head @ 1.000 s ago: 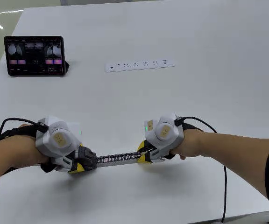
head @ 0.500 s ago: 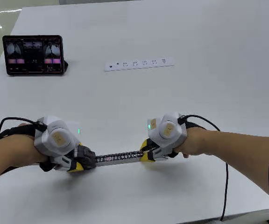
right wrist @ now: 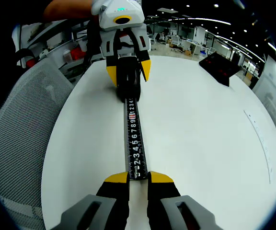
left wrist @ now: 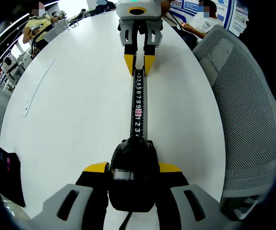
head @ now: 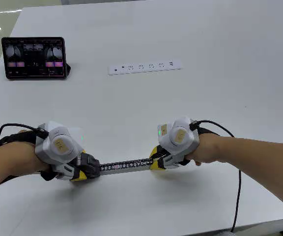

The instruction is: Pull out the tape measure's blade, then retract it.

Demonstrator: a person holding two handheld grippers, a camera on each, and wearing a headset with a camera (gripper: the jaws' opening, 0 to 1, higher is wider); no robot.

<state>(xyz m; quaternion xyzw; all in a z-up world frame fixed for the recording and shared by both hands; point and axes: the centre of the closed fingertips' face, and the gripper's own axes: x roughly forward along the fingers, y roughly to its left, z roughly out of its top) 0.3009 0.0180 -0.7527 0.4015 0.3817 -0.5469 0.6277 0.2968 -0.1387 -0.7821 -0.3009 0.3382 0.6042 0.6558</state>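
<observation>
Left claw (left wrist: 133, 167) is clenched round the black case of the tape measure (left wrist: 132, 187), one yellow fingertip on each flank of the case, held low over the white surface (head: 190, 98). The blade (left wrist: 138, 103) is drawn out of the case and runs straight ahead from the left claw with its numbers face up. It sits close over the surface; cannot tell whether it touches. Right claw (right wrist: 138, 178) faces the left claw from the far end of the blade. It is pinched shut on the blade's free end, its two yellow tips close together with the end between them. From the right claw the blade leads straight ahead to the case in the opposite claw. Both claws sit near the surface's near edge, and a black cable (head: 220, 132) trails back from behind the right claw. A grey mesh chair (left wrist: 253, 120) stands off the surface's edge, on the right side of the left gripper view. Farther out, well beyond the stretch between the two claws, a white power strip (head: 145, 66) lies flat on the surface. Farthest, well beyond the left claw and off to its outer side, a dark tablet (head: 34, 58) stands propped up with its screen lit.
</observation>
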